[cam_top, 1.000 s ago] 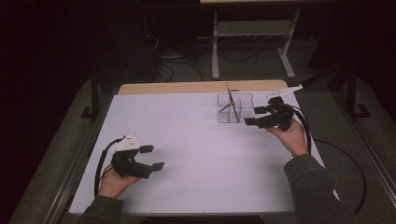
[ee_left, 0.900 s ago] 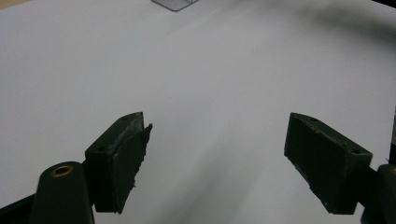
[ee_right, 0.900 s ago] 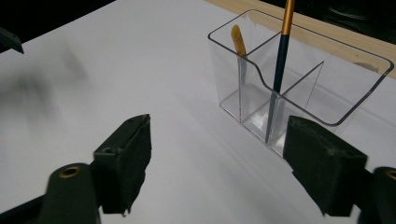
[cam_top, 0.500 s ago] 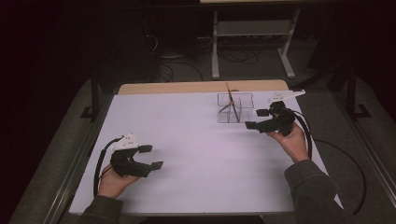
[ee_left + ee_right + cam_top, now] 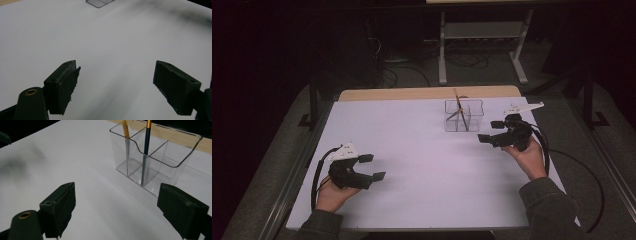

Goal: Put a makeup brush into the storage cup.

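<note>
While its jaws have just been opening, right tool point(image 5: 488, 131) empty beside clear holder point(image 5: 463, 115); left tool point(image 5: 373, 167) agape

I work in a dim lab: a white-topped table point(image 5: 422, 165), cables point(image 5: 397, 65) and a metal stand point(image 5: 482, 35) on the floor beyond its far edge.

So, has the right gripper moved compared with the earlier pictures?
Yes, slightly. In the high view the right gripper, jaws just opened and empty, has drawn back from the clear pencil holder, toward the person's side of the table.
</note>
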Demonstrator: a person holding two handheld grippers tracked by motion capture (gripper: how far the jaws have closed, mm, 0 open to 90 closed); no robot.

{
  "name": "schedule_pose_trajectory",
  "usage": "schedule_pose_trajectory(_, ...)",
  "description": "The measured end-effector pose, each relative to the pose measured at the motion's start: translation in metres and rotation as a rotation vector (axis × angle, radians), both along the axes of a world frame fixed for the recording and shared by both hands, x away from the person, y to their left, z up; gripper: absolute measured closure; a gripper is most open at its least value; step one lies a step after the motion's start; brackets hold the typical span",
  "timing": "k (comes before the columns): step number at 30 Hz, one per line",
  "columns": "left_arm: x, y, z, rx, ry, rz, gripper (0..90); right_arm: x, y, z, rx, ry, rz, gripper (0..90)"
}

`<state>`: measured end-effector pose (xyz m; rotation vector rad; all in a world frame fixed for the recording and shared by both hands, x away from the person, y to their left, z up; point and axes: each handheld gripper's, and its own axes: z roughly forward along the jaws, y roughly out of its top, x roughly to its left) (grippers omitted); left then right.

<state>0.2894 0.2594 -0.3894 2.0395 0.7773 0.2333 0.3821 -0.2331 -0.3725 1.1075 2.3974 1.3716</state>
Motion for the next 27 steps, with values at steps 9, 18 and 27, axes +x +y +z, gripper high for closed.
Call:
schedule_pose_trajectory(9,-0.002,0.005,0.001,0.018,-0.008,0.014,18.7,-0.012,-0.002,0.002,0.007,-0.025,-0.006,14.3)
schedule_pose_trajectory(18,-0.004,0.006,0.003,0.028,-0.011,0.022,18.8,-0.023,-0.001,-0.002,-0.001,-0.03,0.0,14.3)
schedule_pose_trajectory(27,-0.005,0.006,0.005,0.045,-0.016,0.016,19.4,-0.03,-0.002,-0.007,0.001,-0.023,0.002,14.4)
